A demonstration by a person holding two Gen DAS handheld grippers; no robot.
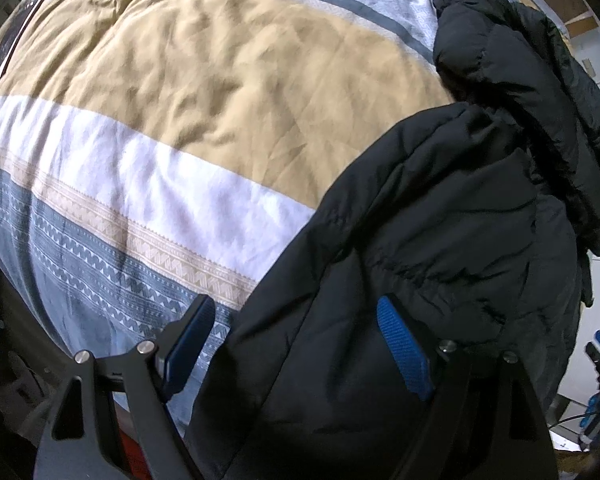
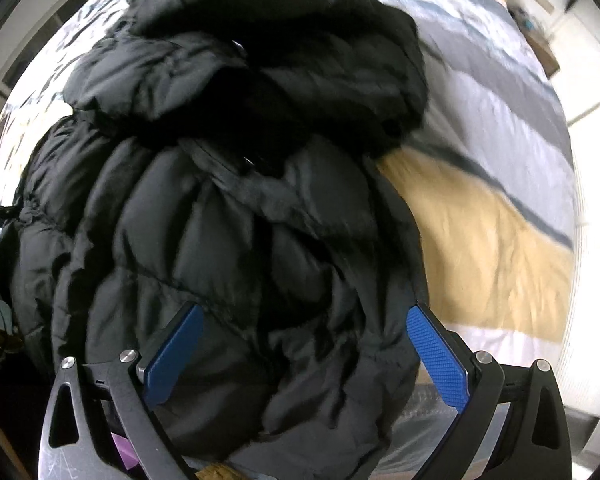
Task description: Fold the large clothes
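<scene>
Lying rumpled, the puffy black jacket (image 2: 228, 216) sits beneath spread left claw (image 1: 296, 344) and right claw (image 2: 304, 352).

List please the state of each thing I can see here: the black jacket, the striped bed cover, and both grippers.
Black puffer jacket: unfolded, bunched, lying on the bed, hood end crumpled.
Striped bed cover: spread over the bed, wrinkled, partly under the jacket.
Left gripper: open, fingers wide, jacket edge between them, not pinched.
Right gripper: open, pointing down over the jacket, fingers wide, nothing pinched.
</scene>
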